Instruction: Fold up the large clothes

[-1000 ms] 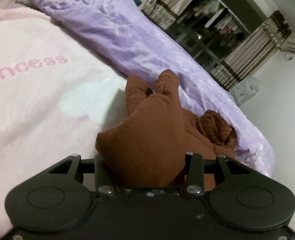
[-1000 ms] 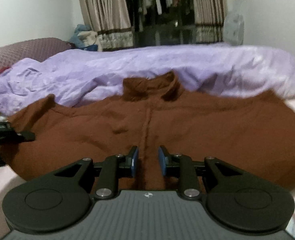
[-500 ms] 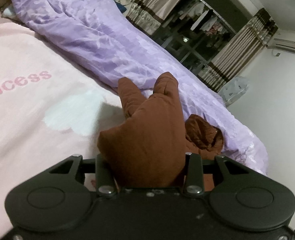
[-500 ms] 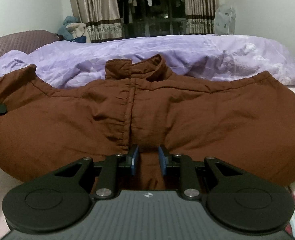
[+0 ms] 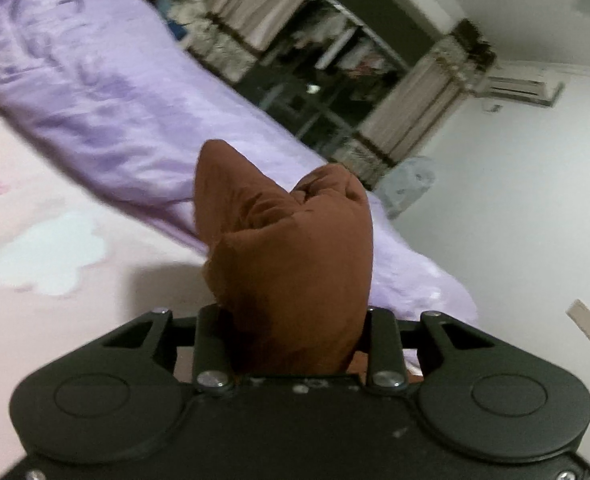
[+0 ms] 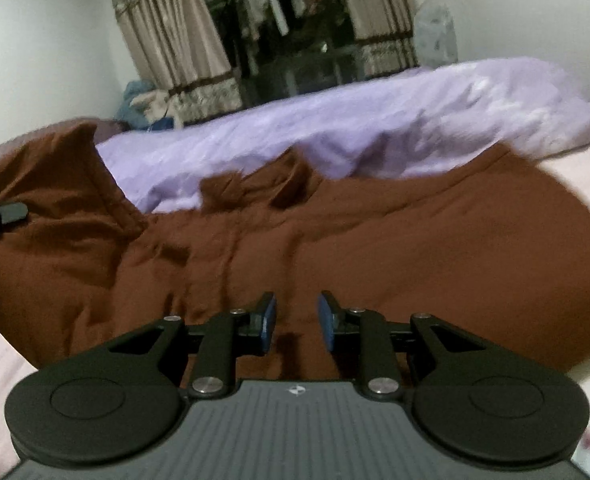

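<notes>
A large brown jacket (image 6: 375,248) lies spread on the bed with its collar (image 6: 255,184) towards the purple duvet. My left gripper (image 5: 295,312) is closing on a thick bunch of the jacket (image 5: 287,264), which stands up between its fingers and hides the pads. The right wrist view shows that gripper's finger (image 6: 3,214) at the far left, holding the jacket's left side (image 6: 55,184) raised off the bed. My right gripper (image 6: 297,316) hovers low over the jacket's front near the hem. Its blue pads (image 6: 269,314) are opening, with a gap and flat cloth below.
A rumpled purple duvet (image 6: 335,132) runs along the far side of the bed. The pink printed sheet (image 5: 35,320) covers the near side. Beyond stand curtains (image 6: 175,40), a dark clothes rack (image 6: 287,32), a wrapped fan (image 5: 409,180) and a pile of clothes (image 6: 147,100).
The left gripper has risen with the bunched cloth, and the jacket's left side now stands well above the bed. The right gripper's pads have parted a little and its view has tilted.
</notes>
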Tool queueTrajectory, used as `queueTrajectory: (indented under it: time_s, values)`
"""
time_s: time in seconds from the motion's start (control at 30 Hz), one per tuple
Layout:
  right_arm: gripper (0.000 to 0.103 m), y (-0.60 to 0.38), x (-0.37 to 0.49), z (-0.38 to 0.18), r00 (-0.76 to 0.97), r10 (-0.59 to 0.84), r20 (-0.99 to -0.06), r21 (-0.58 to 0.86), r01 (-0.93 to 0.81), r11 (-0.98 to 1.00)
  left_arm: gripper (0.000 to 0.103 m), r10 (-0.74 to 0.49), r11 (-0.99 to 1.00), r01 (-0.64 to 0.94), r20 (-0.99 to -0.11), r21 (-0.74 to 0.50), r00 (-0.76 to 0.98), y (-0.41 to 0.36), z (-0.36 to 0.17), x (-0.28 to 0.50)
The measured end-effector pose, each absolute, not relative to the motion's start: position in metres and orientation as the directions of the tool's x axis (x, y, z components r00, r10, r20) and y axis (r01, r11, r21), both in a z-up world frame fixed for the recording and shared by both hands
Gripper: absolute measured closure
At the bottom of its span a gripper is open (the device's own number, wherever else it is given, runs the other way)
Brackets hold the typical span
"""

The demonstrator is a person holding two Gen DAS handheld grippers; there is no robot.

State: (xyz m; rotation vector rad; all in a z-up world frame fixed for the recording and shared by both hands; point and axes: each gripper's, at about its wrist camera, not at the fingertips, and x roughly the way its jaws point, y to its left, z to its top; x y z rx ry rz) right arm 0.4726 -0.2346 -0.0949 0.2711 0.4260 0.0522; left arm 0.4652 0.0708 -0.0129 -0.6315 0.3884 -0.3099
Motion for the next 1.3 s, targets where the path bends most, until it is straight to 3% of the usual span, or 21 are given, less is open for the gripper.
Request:
queueTrajectory:
  time_s: [0.4, 0.47, 0.57, 0.67, 0.73, 0.8, 0.97, 1.03, 1.13, 1.27, 1.3]
  values:
    - [0.068, -0.362, 0.415, -0.075, 0.942, -0.091, -0.322, 0.313, 0.197, 0.929, 0.077, -0.63, 0.686, 0.404, -0.216, -0.605, 0.746, -0.115, 0.017, 0.505]
    - [0.068, -0.384, 0.406, -0.076, 0.938, -0.121, -0.323, 0.327, 0.231, 0.916, 0.077, -0.659, 0.686, 0.432, -0.248, -0.586, 0.71, -0.158, 0.002, 0.512]
    - [0.068, -0.408, 0.398, -0.086, 0.928, -0.149, -0.34, 0.346, 0.271, 0.898, 0.076, -0.661, 0.724, 0.42, -0.377, -0.547, 0.649, -0.217, -0.041, 0.528]
    - [0.068, -0.425, 0.391, -0.095, 0.919, -0.168, -0.357, 0.359, 0.3, 0.884, 0.059, -0.612, 0.788, 0.426, -0.496, -0.445, 0.615, -0.259, -0.091, 0.541]
    - [0.068, -0.434, 0.389, -0.098, 0.916, -0.168, -0.363, 0.377, 0.31, 0.873, 0.033, -0.618, 0.786, 0.515, -0.471, -0.342, 0.63, -0.272, -0.104, 0.538]
    - [0.068, -0.44, 0.385, -0.099, 0.917, -0.167, -0.363, 0.392, 0.313, 0.865, 0.023, -0.632, 0.772, 0.555, -0.462, -0.31, 0.622, -0.273, -0.1, 0.538]
    - [0.065, -0.444, 0.376, -0.094, 0.93, -0.126, -0.344, 0.462, 0.284, 0.84, 0.022, -0.752, 0.658, 0.581, -0.385, -0.478, 0.535, -0.229, -0.065, 0.541]
    - [0.062, -0.446, 0.374, -0.091, 0.939, -0.089, -0.333, 0.49, 0.253, 0.834, 0.022, -0.754, 0.651, 0.579, -0.336, -0.49, 0.564, -0.192, -0.048, 0.531]
    - [0.052, -0.442, 0.374, -0.088, 0.95, 0.01, -0.312, 0.559, 0.175, 0.81, 0.022, -0.687, 0.718, 0.543, -0.314, -0.436, 0.656, -0.134, -0.038, 0.51]
    - [0.032, -0.434, 0.382, -0.09, 0.95, 0.15, -0.273, 0.68, 0.081, 0.728, 0.022, -0.533, 0.84, 0.434, -0.346, -0.326, 0.772, -0.063, -0.054, 0.481]
    - [0.031, -0.431, 0.389, -0.091, 0.948, 0.174, -0.267, 0.703, 0.068, 0.708, 0.022, -0.505, 0.858, 0.411, -0.364, -0.307, 0.782, -0.052, -0.063, 0.478]
